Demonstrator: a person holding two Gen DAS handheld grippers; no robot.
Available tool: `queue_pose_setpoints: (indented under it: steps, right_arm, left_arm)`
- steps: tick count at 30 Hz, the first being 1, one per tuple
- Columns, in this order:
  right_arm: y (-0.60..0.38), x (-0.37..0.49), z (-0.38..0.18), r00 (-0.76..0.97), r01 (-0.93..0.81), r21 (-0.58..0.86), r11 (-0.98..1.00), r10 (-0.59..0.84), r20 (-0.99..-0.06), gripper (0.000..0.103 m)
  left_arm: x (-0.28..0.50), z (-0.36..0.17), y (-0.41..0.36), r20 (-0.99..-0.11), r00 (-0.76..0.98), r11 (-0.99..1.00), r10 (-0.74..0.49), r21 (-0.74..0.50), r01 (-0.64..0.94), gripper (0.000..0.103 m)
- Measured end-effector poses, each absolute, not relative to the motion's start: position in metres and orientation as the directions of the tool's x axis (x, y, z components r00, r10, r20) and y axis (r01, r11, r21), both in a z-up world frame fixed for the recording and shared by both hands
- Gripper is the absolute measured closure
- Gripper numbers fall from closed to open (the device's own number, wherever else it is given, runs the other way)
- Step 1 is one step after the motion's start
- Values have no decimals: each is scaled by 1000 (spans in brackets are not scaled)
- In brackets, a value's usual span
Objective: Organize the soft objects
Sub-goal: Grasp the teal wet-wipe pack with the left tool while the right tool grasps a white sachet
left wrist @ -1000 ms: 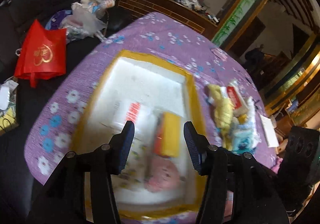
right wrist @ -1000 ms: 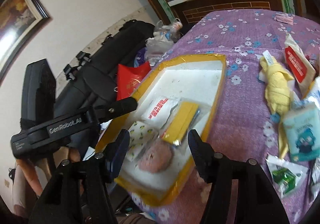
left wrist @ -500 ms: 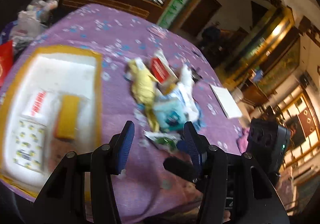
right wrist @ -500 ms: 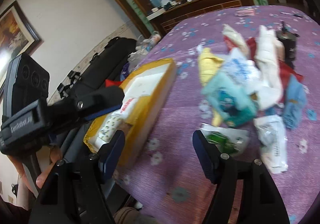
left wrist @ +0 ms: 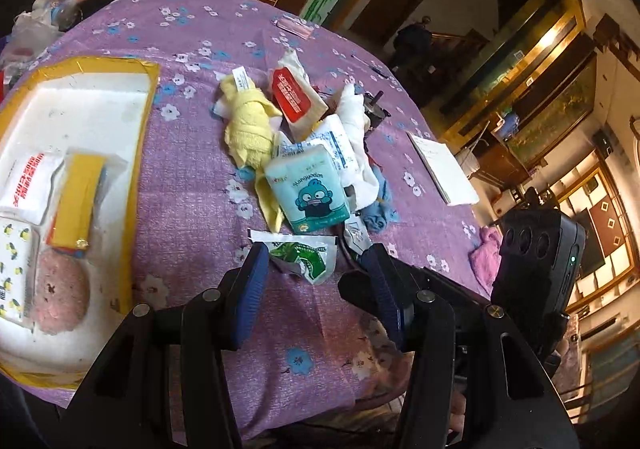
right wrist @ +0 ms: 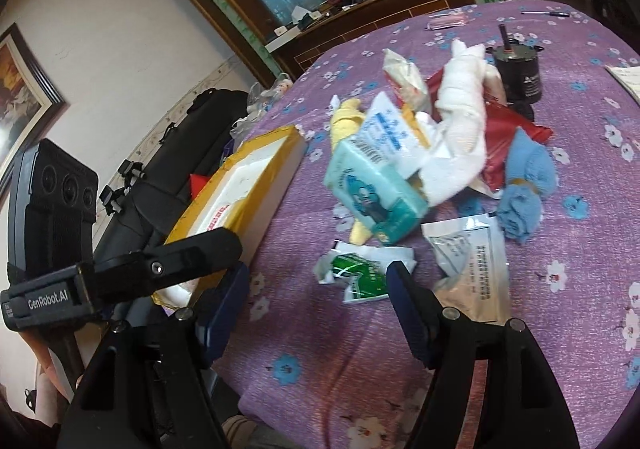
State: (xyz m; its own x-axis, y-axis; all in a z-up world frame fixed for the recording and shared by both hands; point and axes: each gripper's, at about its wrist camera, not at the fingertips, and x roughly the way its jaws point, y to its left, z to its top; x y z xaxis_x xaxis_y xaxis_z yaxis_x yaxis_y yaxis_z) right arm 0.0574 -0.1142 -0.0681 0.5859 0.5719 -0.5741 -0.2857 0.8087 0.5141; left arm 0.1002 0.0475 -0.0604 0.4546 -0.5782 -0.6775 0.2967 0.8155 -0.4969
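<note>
Left hand-held gripper (left wrist: 316, 265) and right hand-held gripper (right wrist: 318, 281) — both agape, empty.

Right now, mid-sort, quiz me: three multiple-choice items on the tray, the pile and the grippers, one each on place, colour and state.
1. Where does the pink puff lie?
A. in the tray
B. on the pile
C. on the floor

2. What colour is the rolled towel beside the tray?
A. black
B. yellow
C. orange

3. How does the left gripper stand?
A. shut on the towel
B. shut on the sachet
C. open, holding nothing

Answers: 1 A, it rests inside the tray's near end. 2 B, plainly yellow. 3 C, its jaws stand apart above the green sachet.
</note>
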Motion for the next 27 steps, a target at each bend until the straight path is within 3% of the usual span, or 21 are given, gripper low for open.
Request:
queue_pose_setpoints:
  steps: [8, 17, 20, 27]
  right_arm:
    - [-136, 55, -67, 628, -239, 500, 832, 526, -574, 32]
    - [-164, 58, -71, 647, -121, 453, 883, 416, -638, 32]
    - [-171, 66, -83, 626, -89, 454, 887, 404, -667, 32]
    - [-168, 79, -102, 598, -53, 475, 878, 409, -689, 32]
  left_arm:
    - [100, -61, 40, -677, 445, 810, -586, -493, 316, 52]
    - [108, -64, 40, -678, 465, 821, -569, -497, 280, 52]
    - [115, -66, 38, -684, 485, 837, -545, -484, 256, 43]
    - [154, -75, 5, -717, 494, 871, -492, -411, 271, 43]
